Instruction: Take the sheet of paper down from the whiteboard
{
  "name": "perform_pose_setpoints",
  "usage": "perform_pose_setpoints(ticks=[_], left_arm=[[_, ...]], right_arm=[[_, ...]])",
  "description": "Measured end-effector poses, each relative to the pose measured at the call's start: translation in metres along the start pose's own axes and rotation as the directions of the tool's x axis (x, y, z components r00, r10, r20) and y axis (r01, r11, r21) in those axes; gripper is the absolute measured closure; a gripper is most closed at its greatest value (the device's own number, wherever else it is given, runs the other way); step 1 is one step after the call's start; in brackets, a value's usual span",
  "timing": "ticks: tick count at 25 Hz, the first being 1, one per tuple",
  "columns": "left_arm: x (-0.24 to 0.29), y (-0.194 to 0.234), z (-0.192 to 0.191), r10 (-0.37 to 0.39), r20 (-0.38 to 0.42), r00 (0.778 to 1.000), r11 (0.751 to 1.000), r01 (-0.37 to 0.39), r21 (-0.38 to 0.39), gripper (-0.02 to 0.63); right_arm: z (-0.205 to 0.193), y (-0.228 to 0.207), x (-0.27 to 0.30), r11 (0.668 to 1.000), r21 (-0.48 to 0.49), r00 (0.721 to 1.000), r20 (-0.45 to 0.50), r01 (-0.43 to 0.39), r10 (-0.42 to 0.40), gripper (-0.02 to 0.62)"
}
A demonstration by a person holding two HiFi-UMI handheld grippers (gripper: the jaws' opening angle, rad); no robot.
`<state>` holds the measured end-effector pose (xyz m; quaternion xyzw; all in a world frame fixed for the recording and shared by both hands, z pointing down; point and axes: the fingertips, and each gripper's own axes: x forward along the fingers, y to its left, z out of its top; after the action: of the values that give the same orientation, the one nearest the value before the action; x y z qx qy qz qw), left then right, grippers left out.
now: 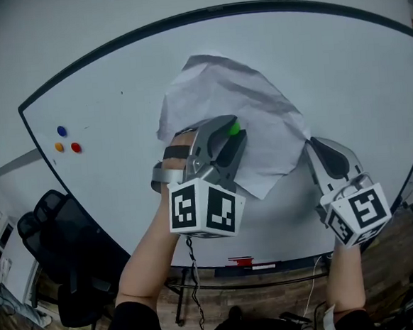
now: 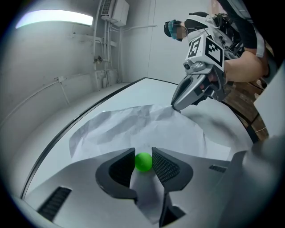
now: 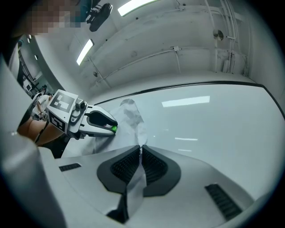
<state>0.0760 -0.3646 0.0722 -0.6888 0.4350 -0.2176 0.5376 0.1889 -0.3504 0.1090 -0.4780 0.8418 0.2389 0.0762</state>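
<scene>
1. I take this for an office or meeting room: a large whiteboard [image 1: 114, 75] fills the wall in front of me, with a blue magnet [image 1: 61, 130], an orange magnet [image 1: 59, 147] and a red magnet [image 1: 75, 147] clustered near its left edge
2. A black swivel office chair [image 1: 62, 236] stands on wood-look flooring [image 1: 405, 252] below the board's left corner
3. A long tube light [image 2: 55, 18] glows, and a boxy air-conditioning unit [image 2: 116, 11] sits on a plain white wall, with exposed pipes [image 2: 100, 58] below it
4. A loose cable [image 1: 194, 283] hangs under the board's lower edge
</scene>
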Motion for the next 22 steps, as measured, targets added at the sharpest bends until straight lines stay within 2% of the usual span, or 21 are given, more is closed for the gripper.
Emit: perform_pose_setpoints(ticks=[8,12,22], left_arm=[[-0.003,-0.004,-0.003,-0.012,-0.006,1.000,1.000,0.012,-0.015,0.476],[-0.013,-0.004,0.005,-0.017,0.033,0.999,0.999,0.018,-0.034,0.476],[-0.047,0.011,0.044,0.003,0.108,0.994,1.000,-0.001,-0.017,0.476]], right_arm=[[-0.001,-0.003,0.001,0.999,0.050,1.000,0.002,-0.015,0.014,0.568],[-0.001,-0.003,0.001,0.998,0.067,1.000,0.005,-0.017,0.017,0.568],[-0.007,0.004,0.005,0.997,0.068,0.999,-0.037,-0.033,0.036,0.568]])
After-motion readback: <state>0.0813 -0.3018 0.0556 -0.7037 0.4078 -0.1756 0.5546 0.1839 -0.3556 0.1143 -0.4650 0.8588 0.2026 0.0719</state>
